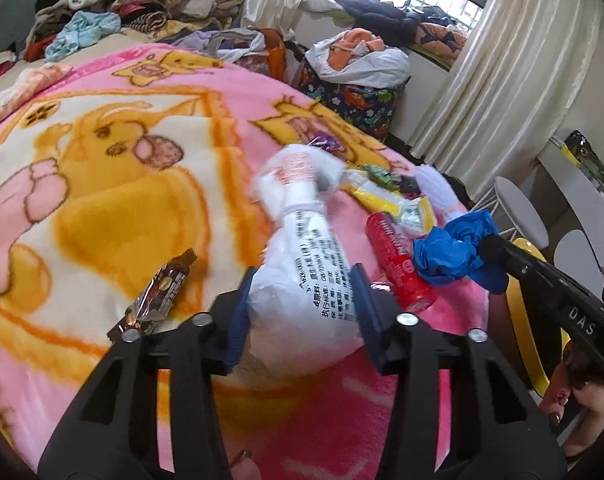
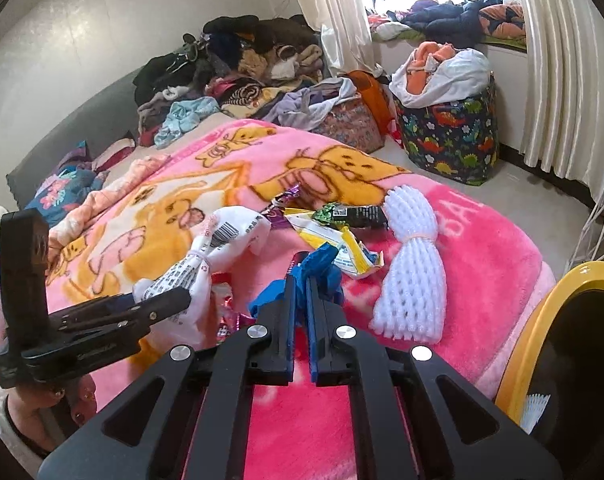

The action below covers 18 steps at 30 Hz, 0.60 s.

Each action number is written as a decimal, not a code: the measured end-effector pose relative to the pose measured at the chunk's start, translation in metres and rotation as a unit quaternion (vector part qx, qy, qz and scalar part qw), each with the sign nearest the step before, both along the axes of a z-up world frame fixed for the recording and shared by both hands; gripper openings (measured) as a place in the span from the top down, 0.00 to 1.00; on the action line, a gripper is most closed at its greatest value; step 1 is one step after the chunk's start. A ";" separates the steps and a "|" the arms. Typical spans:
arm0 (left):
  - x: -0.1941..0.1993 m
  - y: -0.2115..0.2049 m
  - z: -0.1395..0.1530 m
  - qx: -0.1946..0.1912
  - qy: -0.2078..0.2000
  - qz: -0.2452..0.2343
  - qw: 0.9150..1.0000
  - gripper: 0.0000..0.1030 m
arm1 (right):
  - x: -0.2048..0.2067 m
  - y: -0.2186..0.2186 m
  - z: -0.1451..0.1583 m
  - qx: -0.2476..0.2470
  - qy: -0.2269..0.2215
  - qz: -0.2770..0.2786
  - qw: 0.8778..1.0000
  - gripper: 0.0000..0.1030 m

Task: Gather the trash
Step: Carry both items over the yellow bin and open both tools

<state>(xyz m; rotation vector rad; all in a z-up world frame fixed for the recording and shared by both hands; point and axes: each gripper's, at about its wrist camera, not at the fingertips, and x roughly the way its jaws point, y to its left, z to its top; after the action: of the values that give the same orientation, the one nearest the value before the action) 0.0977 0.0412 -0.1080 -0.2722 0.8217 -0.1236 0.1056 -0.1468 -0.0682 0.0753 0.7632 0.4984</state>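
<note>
Trash lies scattered across the pink cartoon blanket (image 1: 102,184) on the bed, and both tools are busy with it. On the left, the left gripper (image 1: 302,280) has its blue-padded fingers clamped on the white printed bag (image 1: 305,264), which is tied at the neck and looks raised off the blanket, its upper end blurred. Over on the right, the right gripper (image 2: 300,280) has its fingers pressed nearly together, pinching the crumpled blue plastic (image 2: 321,276) at their tips; the left view shows that same blue wad (image 1: 453,252) at the end of the black tool. Between the two lies a red tube (image 1: 397,268), just beside the white bag. A brown snack wrapper (image 1: 162,292) sits on the blanket close to the left tool's left finger. Further back there's a yellow-and-white packet (image 2: 333,244), a green and black wrapper (image 2: 349,213), and a purple wrapper (image 2: 286,196) in a loose cluster. A white foam net (image 2: 413,264), bound at its middle, rests to the right of them. At the bed's edge stands a yellow-rimmed bin (image 2: 541,312) with dark inside.
</note>
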 end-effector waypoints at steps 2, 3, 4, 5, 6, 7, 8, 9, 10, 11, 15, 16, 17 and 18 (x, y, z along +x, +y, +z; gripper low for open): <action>-0.003 0.002 0.008 -0.007 -0.014 0.003 1.000 0.68 | -0.005 -0.002 0.004 0.004 -0.004 0.000 1.000 0.95; -0.005 0.004 0.013 -0.014 -0.024 0.005 1.000 0.68 | -0.008 -0.004 0.007 0.006 -0.006 0.000 1.000 0.95; -0.006 0.005 0.017 -0.017 -0.030 0.006 0.999 0.68 | -0.011 -0.005 0.009 0.008 -0.007 0.001 1.000 0.95; -0.008 0.006 0.025 -0.020 -0.041 0.006 0.999 0.68 | -0.013 -0.004 0.011 0.009 -0.009 0.001 1.000 0.95; -0.009 0.005 0.029 -0.020 -0.048 0.005 0.999 0.68 | -0.016 -0.005 0.013 0.009 -0.012 0.001 1.000 0.95; -0.010 0.005 0.034 -0.021 -0.054 0.005 0.998 0.68 | -0.019 -0.006 0.016 0.011 -0.015 0.001 1.000 0.95; -0.011 0.004 0.040 -0.022 -0.062 0.004 0.998 0.68 | -0.021 -0.007 0.018 0.012 -0.017 0.001 1.000 0.95; -0.012 0.003 0.046 -0.024 -0.069 0.002 0.997 0.68 | -0.023 -0.007 0.020 0.013 -0.019 0.000 1.000 0.95; -0.013 0.003 0.050 -0.025 -0.074 0.000 0.997 0.68 | -0.025 -0.009 0.023 0.014 -0.022 0.000 1.000 0.95; -0.014 0.001 0.055 -0.025 -0.079 -0.002 0.997 0.68 | -0.027 -0.010 0.026 0.016 -0.025 -0.001 1.000 0.95; -0.017 -0.008 0.070 -0.024 -0.095 -0.013 0.995 0.68 | -0.033 -0.018 0.036 0.022 -0.033 -0.006 0.999 0.95; -0.018 -0.009 0.072 -0.023 -0.098 -0.014 0.995 0.68 | -0.035 -0.019 0.037 0.021 -0.036 -0.007 0.999 0.95; -0.019 -0.012 0.075 -0.023 -0.101 -0.017 0.994 0.68 | -0.037 -0.021 0.039 0.022 -0.038 -0.009 0.999 0.95; -0.020 -0.014 0.076 -0.023 -0.103 -0.020 0.994 0.68 | -0.039 -0.023 0.041 0.024 -0.040 -0.011 0.999 0.95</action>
<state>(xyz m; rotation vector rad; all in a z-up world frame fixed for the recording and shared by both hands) 0.0776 0.0268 -0.0317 -0.2815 0.6194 -0.2052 0.0668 -0.1700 -0.0271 0.1079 0.6724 0.4959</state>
